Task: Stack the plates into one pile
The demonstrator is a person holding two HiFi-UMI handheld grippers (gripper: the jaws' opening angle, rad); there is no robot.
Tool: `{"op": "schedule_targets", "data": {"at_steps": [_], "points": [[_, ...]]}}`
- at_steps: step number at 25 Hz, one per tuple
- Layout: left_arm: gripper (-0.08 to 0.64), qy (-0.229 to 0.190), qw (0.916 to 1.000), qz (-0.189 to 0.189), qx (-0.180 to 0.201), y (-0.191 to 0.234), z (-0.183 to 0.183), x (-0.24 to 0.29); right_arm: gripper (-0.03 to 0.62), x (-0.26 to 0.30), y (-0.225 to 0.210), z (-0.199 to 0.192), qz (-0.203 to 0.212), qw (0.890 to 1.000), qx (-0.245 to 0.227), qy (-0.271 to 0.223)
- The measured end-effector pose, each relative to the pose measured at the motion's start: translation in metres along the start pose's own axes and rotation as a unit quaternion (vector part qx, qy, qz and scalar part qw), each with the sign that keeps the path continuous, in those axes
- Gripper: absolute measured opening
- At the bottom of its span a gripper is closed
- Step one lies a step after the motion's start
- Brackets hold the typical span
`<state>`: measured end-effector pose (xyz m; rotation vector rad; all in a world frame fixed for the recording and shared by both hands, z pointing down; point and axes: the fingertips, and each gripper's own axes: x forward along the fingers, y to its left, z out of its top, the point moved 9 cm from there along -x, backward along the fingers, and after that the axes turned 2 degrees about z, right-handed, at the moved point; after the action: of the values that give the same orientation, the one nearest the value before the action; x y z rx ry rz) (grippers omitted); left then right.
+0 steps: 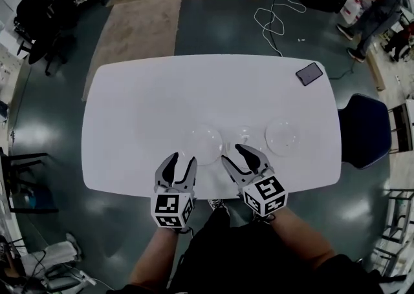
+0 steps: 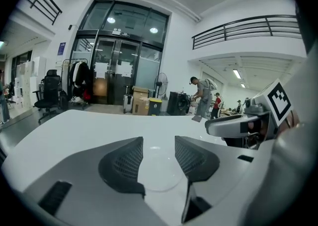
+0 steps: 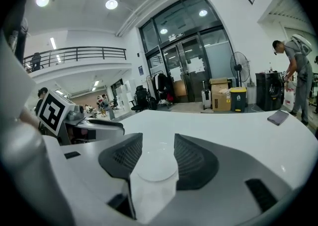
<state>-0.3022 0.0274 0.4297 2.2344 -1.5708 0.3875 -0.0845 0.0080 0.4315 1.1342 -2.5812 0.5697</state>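
Person (image 1: pixel 377 5), head beyond top edge
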Motion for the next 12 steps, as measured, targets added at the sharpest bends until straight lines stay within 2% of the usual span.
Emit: {"op": "schedule_targets", "data": {"at_steps": [12], "points": [[0.204,0.029,0.9995,-0.009,-0.008,0.034,-0.013,0.027,0.202,0.045,0.010,-0.027,-0.005,0.998,-0.012,0.059]]}}
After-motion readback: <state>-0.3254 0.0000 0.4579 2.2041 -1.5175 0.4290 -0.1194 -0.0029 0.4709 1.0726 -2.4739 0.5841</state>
